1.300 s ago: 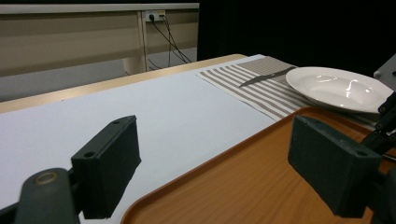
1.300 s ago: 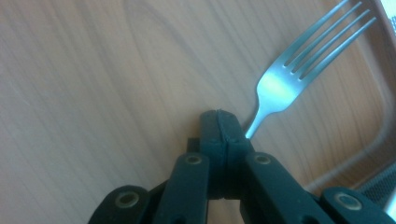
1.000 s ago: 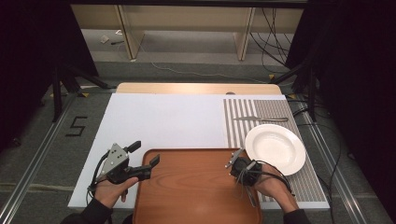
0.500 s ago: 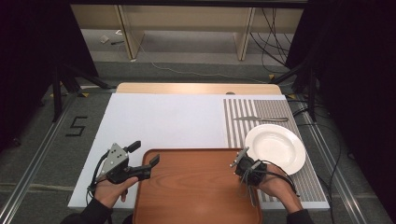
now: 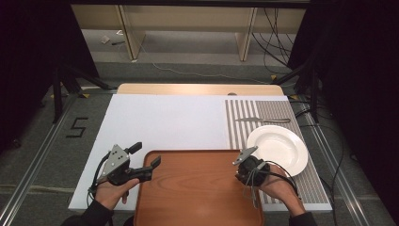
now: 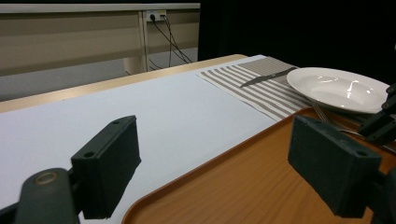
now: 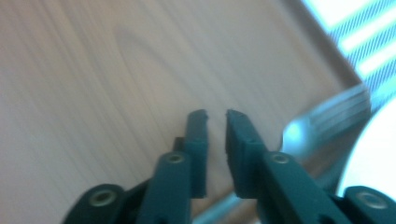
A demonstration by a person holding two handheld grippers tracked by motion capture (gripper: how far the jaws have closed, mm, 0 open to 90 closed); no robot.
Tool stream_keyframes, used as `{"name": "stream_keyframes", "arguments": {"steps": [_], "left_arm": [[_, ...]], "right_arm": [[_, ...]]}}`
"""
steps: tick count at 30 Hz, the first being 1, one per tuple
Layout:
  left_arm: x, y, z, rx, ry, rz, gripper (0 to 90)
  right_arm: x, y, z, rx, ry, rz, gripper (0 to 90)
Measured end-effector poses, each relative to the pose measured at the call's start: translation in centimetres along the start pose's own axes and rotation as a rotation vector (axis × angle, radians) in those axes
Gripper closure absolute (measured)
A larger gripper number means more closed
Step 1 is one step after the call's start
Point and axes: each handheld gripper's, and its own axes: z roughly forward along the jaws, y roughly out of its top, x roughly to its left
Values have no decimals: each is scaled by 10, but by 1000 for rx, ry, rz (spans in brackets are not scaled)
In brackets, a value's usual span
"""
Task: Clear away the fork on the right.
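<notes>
Hovering right gripper (image 7: pixel 216 116), fingers just parting, empty, beside fork (image 7: pixel 322 119), floor mark "5" (image 5: pixel 78 127).

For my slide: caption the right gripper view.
Slightly parted hand-held gripper over the wooden tray, a fork just beside it.

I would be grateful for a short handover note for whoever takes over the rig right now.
Left gripper: jaws wide open, empty, over the wooden tray's left rim.
Right gripper: jaws have just been opening, a narrow gap, nothing between them, low over the tray's right side.
Fork: beside the jaws, next to the white plate.
Knife: on the striped placemat beyond the plate.
Done: nothing on the tray yet.
Left: probably grasping the fork.
</notes>
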Motion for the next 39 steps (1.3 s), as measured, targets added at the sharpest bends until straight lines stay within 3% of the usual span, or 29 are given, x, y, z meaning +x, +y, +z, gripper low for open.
{"name": "stream_keyframes", "arguments": {"steps": [1, 10, 11, 12, 15, 21, 25, 33, 39], "left_arm": [[0, 0, 0, 0, 0, 0, 163], [0, 0, 0, 0, -6, 3, 165], [0, 0, 0, 0, -5, 3, 166], [0, 0, 0, 0, -5, 3, 166], [0, 0, 0, -1, -5, 3, 166], [0, 0, 0, 0, -6, 4, 167], [0, 0, 0, -1, -7, 4, 167], [0, 1, 0, -3, -8, 3, 167], [0, 1, 0, -4, -7, 3, 167]], "right_arm": [[2, 3, -4, -40, 0, -2, 749], [10, 9, -12, -177, 52, 39, 619], [11, 10, -15, -221, 59, 55, 587], [11, 10, -15, -221, 59, 55, 587], [11, 11, -20, -301, 74, 89, 511], [13, 12, -24, -357, 68, 126, 404], [13, 12, -24, -374, 57, 129, 379], [14, 12, -34, -469, 29, 153, 350], [15, 12, -37, -496, 11, 160, 339]]}}
